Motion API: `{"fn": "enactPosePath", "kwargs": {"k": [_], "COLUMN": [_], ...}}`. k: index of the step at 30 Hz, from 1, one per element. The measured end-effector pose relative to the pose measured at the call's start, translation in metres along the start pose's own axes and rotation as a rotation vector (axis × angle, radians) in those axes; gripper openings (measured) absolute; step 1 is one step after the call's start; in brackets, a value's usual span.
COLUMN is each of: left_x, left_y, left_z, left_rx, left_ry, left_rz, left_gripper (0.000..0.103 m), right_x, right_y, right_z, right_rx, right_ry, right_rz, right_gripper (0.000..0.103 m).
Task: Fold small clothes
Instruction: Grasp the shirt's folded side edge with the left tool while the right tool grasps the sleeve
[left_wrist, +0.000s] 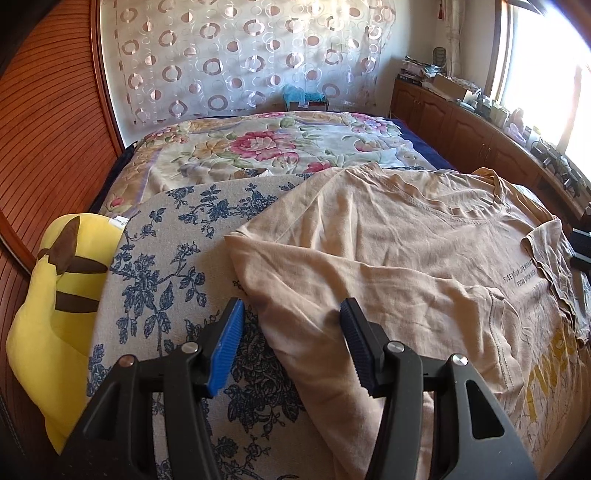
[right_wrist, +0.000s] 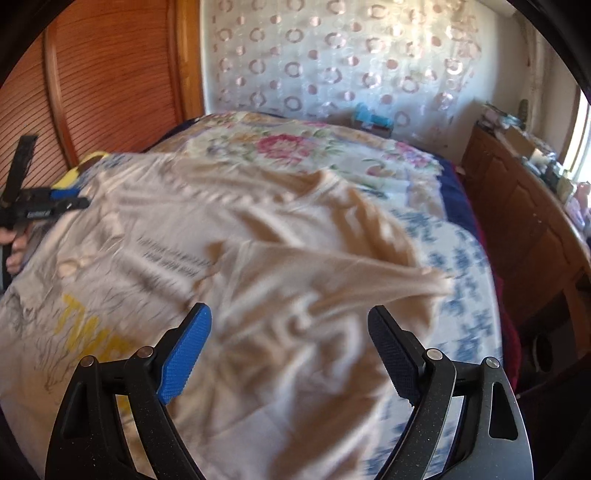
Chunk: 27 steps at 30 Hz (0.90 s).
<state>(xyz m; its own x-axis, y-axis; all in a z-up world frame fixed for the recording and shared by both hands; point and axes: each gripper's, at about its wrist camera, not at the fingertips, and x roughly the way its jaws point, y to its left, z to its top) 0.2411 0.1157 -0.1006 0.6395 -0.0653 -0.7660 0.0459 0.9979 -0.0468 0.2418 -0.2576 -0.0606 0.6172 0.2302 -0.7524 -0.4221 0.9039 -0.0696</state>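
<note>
On the bed, taking the beige T-shirt (left_wrist: 388, 236) as the landmark: far to its left, against the wooden headboard panel (left_wrist: 48, 122), lies a yellow plush toy (left_wrist: 48, 317) with brown stripes. Between the toy and the shirt shows a grey cloth printed with blue flowers (left_wrist: 162, 258), and the shirt lies spread on top of this cloth, wrinkled, its left sleeve edge overlapping the print. The left tool (left_wrist: 291, 328) hovers at that left edge with its blue-padded jaws standing apart; one pad is over the blue-flowered cloth, the other over the shirt fabric, and nothing is pinched between them. Behind the shirt a floral quilt (left_wrist: 266, 144) covers the rest of the bed. The shirt's chest carries small dark lettering and large yellow letters (left_wrist: 550, 373) toward its right side. Over the shirt's right sleeve area the right tool (right_wrist: 290, 325) hangs with jaws wide apart, empty; that view is blurred. Right of the shirt runs a wooden cabinet (left_wrist: 461, 122) under a bright window.
</note>
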Motion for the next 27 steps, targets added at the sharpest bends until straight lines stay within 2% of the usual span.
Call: {"fn": "enactPosePath", "kwargs": {"k": [8, 14, 17, 19, 20, 21, 22, 23, 24, 25, 27], "left_x": [0.0, 0.0, 0.0, -0.002, -0.001, -0.001, -0.002, -0.002, -0.004, -0.006, -0.015], "left_y": [0.0, 0.0, -0.001, -0.002, -0.005, -0.006, -0.006, -0.007, -0.007, -0.008, -0.011], "left_z": [0.0, 0.0, 0.0, 0.0, 0.001, 0.001, 0.001, 0.001, 0.001, 0.001, 0.001], "left_rx": [0.0, 0.0, 0.001, 0.017, 0.026, 0.029, 0.026, 0.024, 0.023, 0.023, 0.018], "left_ry": [0.0, 0.0, -0.001, -0.009, -0.009, -0.009, -0.009, -0.01, -0.014, -0.023, -0.05], "left_rz": [0.0, 0.0, -0.009, -0.056, -0.062, -0.075, -0.099, -0.109, -0.115, -0.118, -0.134], "left_gripper": [0.054, 0.054, 0.053, 0.027, 0.022, 0.016, 0.011, 0.01, 0.009, 0.007, 0.006], "right_x": [0.019, 0.03, 0.034, 0.036, 0.037, 0.038, 0.039, 0.04, 0.041, 0.042, 0.042], "right_y": [-0.054, -0.072, -0.073, -0.072, -0.072, -0.072, -0.072, -0.071, -0.069, -0.066, -0.058], "right_z": [-0.001, -0.006, -0.003, -0.001, 0.001, 0.003, 0.006, 0.007, 0.01, 0.012, 0.016], "right_rx": [0.106, 0.136, 0.128, 0.114, 0.105, 0.104, 0.104, 0.103, 0.102, 0.096, 0.064], "right_ry": [0.039, 0.067, 0.071, 0.069, 0.063, 0.06, 0.06, 0.06, 0.064, 0.069, 0.074], "right_rz": [-0.067, -0.072, -0.047, -0.04, -0.023, -0.009, -0.007, -0.004, 0.023, 0.045, 0.02], "right_gripper": [0.087, 0.087, 0.084, 0.076, 0.073, 0.064, 0.048, 0.038, 0.02, 0.007, 0.006]}}
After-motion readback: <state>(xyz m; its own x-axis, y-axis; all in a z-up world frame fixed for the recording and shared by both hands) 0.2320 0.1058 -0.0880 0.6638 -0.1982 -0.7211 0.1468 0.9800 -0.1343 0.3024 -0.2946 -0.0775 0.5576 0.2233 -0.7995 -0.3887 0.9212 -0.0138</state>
